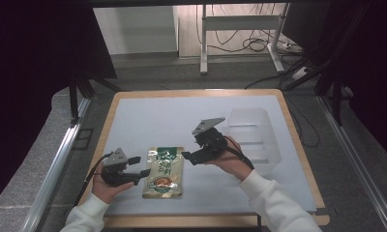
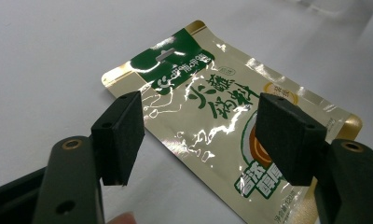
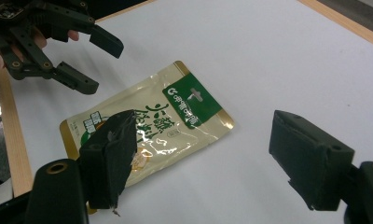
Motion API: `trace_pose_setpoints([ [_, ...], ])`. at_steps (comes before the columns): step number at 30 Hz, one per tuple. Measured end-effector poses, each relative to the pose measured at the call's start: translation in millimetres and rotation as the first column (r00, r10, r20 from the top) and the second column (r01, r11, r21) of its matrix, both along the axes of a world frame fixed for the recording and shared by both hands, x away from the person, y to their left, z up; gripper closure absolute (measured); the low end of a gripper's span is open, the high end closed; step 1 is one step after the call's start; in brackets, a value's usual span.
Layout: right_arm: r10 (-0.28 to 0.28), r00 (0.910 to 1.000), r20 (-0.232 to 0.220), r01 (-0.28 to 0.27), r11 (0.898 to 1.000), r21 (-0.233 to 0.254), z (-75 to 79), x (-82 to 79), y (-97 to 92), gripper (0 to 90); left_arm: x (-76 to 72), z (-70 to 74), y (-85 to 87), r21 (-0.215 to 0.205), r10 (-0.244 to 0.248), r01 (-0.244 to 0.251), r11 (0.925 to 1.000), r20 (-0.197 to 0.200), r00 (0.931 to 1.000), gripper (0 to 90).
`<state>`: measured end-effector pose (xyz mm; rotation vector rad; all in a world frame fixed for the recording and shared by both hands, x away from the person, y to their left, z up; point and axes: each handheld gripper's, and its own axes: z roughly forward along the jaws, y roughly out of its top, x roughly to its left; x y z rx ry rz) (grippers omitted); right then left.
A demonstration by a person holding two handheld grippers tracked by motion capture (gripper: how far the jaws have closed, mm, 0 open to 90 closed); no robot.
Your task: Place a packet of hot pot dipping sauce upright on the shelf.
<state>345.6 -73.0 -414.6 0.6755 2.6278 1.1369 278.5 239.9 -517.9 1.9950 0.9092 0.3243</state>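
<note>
Even overhead light; glare on pouch (image 2: 212, 116) foil; dark surroundings; near jaws soft.

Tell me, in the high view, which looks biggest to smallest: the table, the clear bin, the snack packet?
1. table
2. clear bin
3. snack packet
None look alike, so the order is sure.

A rectangular table with a pale grey-white top and a light wooden rim (image 1: 115, 112) fills the middle of the high view. A flat, glossy beige-and-green foil pouch (image 1: 164, 172) lies on it at lower centre. A clear, ribbed plastic tray (image 1: 253, 136) rests on it at centre right, well apart from the pouch.
</note>
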Motion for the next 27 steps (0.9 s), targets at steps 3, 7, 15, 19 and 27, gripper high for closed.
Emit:
trace_pose_setpoints([
  [3, 0.010, 0.9998, -0.015, -0.011, 1.000, -0.007, -0.3, 6.8, 4.2, 26.0, -0.2, 0.0, -0.2, -0.005, 0.002, -0.002, 1.0000, 0.001, 1.0000, 32.6],
  [7, 0.021, 0.9989, -0.042, -0.021, 1.000, -0.009, -3.9, 15.1, 10.7, 30.4, 0.6, -0.3, 1.2, -0.007, -0.004, 0.004, 1.0000, -0.005, 1.0000, 32.6],
  [15, 0.034, 0.9945, -0.099, -0.038, 0.998, -0.042, -17.8, 33.1, 26.4, 33.6, 0.8, -0.5, 2.7, -0.004, -0.002, 0.002, 1.0000, -0.002, 1.0000, 32.7],
  [19, 0.041, 0.9913, -0.125, -0.050, 0.996, -0.069, -26.6, 42.4, 34.8, 34.1, 1.6, -0.9, 2.8, -0.003, -0.002, 0.002, 1.0000, -0.008, 1.0000, 32.7],
  [27, 0.004, 0.9802, -0.198, -0.030, 0.991, -0.129, -47.0, 68.0, 45.4, 36.0, 1.3, -0.8, 1.5, 0.000, -0.007, 0.007, 1.0000, -0.009, 0.9999, 32.7],
])
